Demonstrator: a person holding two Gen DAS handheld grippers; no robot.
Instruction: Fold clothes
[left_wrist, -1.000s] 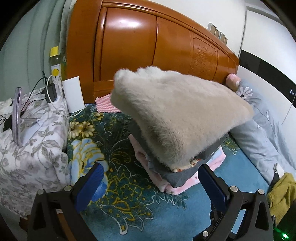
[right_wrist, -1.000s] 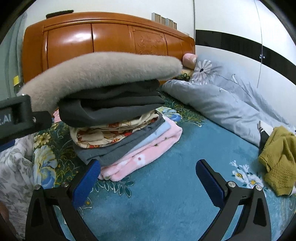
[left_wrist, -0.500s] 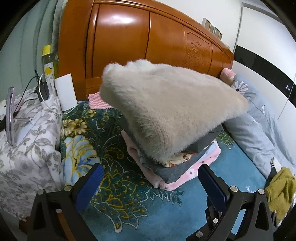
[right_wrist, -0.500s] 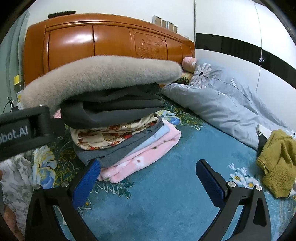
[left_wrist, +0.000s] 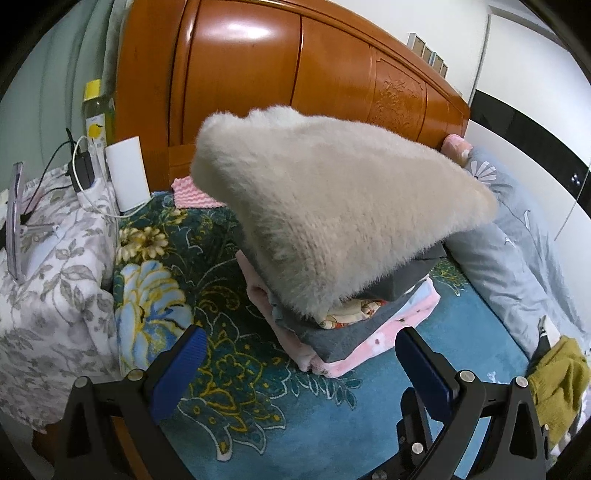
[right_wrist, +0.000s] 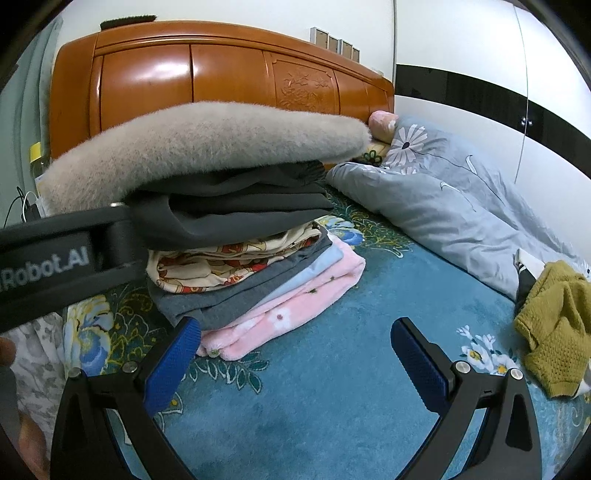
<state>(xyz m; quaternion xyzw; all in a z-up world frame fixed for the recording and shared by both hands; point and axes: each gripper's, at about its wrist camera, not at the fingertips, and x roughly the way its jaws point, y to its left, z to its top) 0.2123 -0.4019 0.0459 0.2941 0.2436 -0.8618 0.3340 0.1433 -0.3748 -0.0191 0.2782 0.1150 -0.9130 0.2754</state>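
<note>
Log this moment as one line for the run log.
left gripper: open, empty | right gripper: open, empty | folded stack: fluffy beige garment on top | mustard knit garment: unfolded, apart on bed

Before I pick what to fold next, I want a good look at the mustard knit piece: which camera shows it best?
The right wrist view: the mustard knit piece lies crumpled on the blue blanket at right, its whole outline and open weave clear. The left wrist view shows it only at the distorted edge, partly behind the left gripper.
</note>
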